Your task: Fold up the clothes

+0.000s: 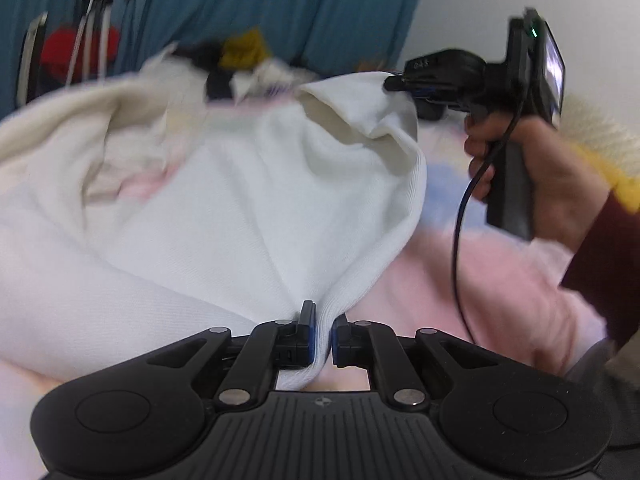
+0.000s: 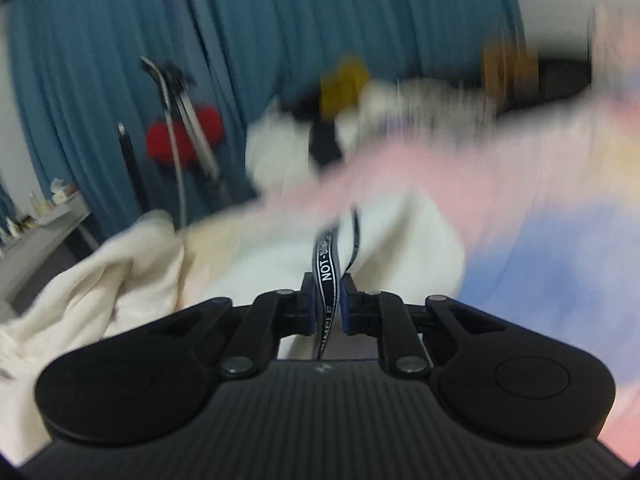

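Observation:
A white knit garment (image 1: 224, 200) lies bunched on a pink and blue bed cover (image 1: 472, 280). My left gripper (image 1: 322, 320) is shut on a ribbed edge of the white garment at the near side. My right gripper (image 1: 394, 82) shows in the left wrist view at the garment's far right corner, held by a hand. In the right wrist view my right gripper (image 2: 329, 292) is shut on a black strap with white lettering (image 2: 326, 256) that runs from the white garment (image 2: 400, 236). That view is blurred.
A heap of other clothes, white, black and mustard yellow (image 1: 236, 60), lies at the far side of the bed. Blue curtains (image 1: 280, 4) hang behind. A red item on a stand (image 2: 184, 136) and a small grey table (image 2: 44, 224) are at the left.

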Action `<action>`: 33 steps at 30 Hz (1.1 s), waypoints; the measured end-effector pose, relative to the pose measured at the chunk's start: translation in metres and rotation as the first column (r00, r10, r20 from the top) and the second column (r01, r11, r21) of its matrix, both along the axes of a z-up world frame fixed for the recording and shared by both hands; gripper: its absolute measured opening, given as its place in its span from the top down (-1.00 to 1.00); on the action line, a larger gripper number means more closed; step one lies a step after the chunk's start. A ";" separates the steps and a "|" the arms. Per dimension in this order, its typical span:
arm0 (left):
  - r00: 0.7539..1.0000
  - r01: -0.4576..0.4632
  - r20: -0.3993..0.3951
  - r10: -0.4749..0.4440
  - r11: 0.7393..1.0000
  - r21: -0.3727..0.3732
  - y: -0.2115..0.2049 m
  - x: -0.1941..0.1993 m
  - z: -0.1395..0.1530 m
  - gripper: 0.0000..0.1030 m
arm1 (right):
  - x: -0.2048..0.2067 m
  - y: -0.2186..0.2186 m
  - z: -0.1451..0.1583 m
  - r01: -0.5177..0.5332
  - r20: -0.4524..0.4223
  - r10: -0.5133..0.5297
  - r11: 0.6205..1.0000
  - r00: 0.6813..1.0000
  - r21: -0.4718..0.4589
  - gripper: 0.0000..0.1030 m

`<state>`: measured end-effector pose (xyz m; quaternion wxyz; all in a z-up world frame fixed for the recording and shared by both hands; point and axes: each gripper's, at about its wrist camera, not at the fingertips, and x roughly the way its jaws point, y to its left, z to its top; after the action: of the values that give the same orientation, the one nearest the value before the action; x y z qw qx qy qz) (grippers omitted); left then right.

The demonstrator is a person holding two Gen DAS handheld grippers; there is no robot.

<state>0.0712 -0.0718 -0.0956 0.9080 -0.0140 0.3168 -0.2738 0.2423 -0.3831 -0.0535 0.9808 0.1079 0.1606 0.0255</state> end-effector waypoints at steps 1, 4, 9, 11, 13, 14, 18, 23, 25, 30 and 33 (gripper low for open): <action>0.999 0.010 0.035 -0.010 1.000 -0.016 0.000 -0.004 0.005 0.84 | -0.013 -0.001 0.012 0.026 0.069 -0.025 1.000 0.997 -0.011 0.73; 0.997 0.034 0.065 -0.032 0.999 -0.031 -0.001 -0.009 0.011 0.80 | -0.040 -0.030 0.024 0.147 0.093 -0.155 0.985 0.984 0.092 0.72; 0.997 0.035 -0.072 -0.028 0.995 0.094 -0.011 -0.003 -0.011 0.81 | -0.052 -0.101 -0.045 0.384 -0.395 -0.215 0.821 0.893 0.423 0.70; 0.992 0.043 -0.125 -0.024 0.987 0.152 -0.016 -0.002 -0.022 0.80 | -0.060 -0.123 -0.077 0.508 -0.547 -0.190 0.687 0.816 0.520 0.68; 0.993 0.049 -0.113 -0.030 0.986 0.162 -0.016 -0.004 -0.022 0.80 | -0.065 -0.131 -0.082 0.542 -0.565 -0.191 0.630 0.803 0.557 0.68; 0.993 0.046 -0.117 -0.028 0.987 0.151 -0.013 -0.004 -0.021 0.80 | -0.066 -0.133 -0.079 0.537 -0.554 -0.194 0.624 0.810 0.567 0.68; 0.989 0.036 -0.146 -0.019 0.992 0.118 -0.005 -0.001 -0.024 0.80 | -0.064 -0.141 -0.065 0.498 -0.503 -0.190 0.628 0.843 0.598 0.67; 0.986 0.038 -0.166 -0.017 0.991 0.128 -0.010 0.000 -0.023 0.80 | -0.059 -0.163 -0.058 0.526 -0.501 -0.234 0.613 0.833 0.590 0.37; 0.984 0.036 -0.176 -0.015 0.992 0.117 -0.008 0.004 -0.024 0.80 | -0.062 -0.167 -0.049 0.564 -0.481 -0.317 0.616 0.817 0.551 0.17; 0.980 0.034 -0.198 -0.013 0.994 0.103 -0.008 0.013 -0.026 0.80 | -0.009 -0.171 -0.036 0.461 -0.362 -0.321 0.781 0.875 0.421 0.05; 0.979 0.033 -0.205 -0.012 0.994 0.100 -0.008 0.015 -0.027 0.80 | 0.030 -0.162 -0.048 0.367 -0.351 -0.245 0.865 0.904 0.343 -0.46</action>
<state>0.0865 -0.0801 -0.1223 0.8671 0.0084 0.4220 -0.2646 0.2726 -0.5452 -0.1019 0.8936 0.3333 0.2773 -0.1161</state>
